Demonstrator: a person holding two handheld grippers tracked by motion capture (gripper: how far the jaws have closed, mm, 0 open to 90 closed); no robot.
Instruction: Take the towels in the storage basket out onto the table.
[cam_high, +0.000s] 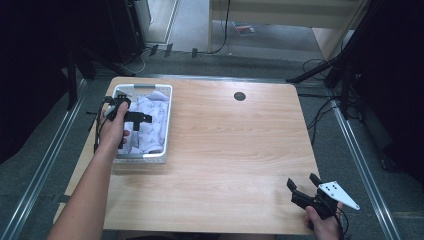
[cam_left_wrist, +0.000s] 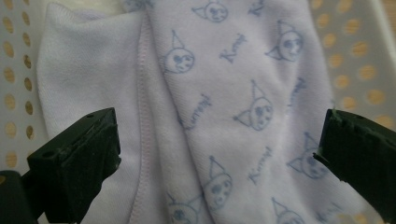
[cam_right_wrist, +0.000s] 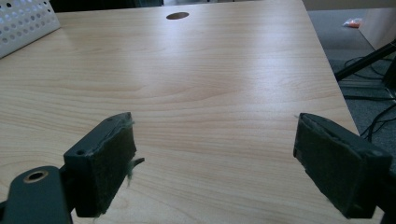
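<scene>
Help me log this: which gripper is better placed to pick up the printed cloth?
Left. The left gripper hangs open over the cloth in the basket; the right gripper sits open at the table's near right corner.

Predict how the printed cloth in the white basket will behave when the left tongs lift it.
The printed cloth lies folded and creased, so it will probably hang limp and unfold. It looks thin, so likely light. The left tongs stand open over it; the perforated white basket may shift slightly.
</scene>
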